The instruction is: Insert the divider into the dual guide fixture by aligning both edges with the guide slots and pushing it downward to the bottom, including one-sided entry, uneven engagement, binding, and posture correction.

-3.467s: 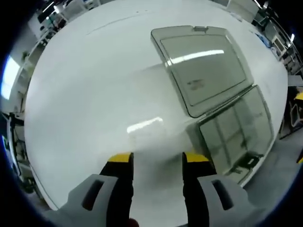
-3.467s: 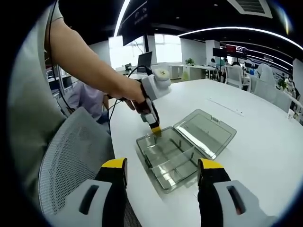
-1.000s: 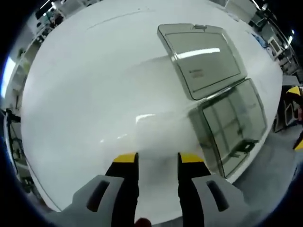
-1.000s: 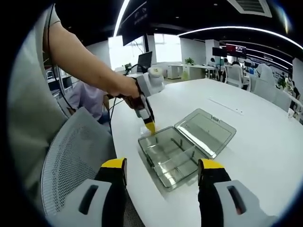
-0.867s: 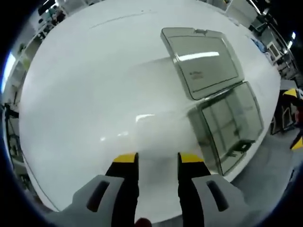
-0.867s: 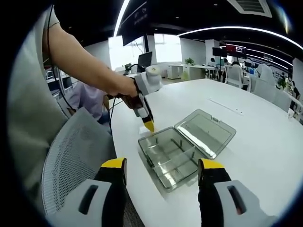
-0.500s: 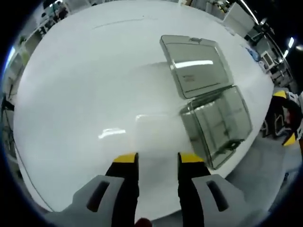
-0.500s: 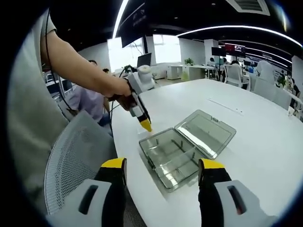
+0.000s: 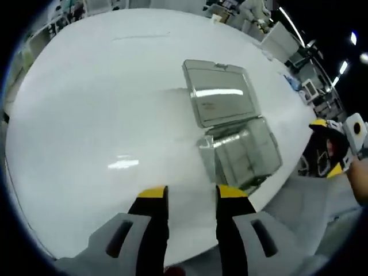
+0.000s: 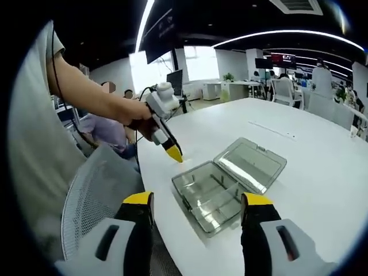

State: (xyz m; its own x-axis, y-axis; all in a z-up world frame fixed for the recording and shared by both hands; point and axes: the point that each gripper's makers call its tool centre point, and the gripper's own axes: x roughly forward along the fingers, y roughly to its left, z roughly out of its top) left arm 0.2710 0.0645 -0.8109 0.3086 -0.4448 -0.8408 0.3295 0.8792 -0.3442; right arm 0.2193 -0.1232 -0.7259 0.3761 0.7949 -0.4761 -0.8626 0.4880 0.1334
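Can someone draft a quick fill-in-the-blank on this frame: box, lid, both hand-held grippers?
1. The clear box sits on the white table with its lid ____.
2. The left hand-held gripper hovers ____ the table, not touching the box.
3. The right hand-held gripper has its jaws ____, holding nothing.
4. The jaw tips of both grippers are coloured ____.

Missing words: open; above; open; yellow
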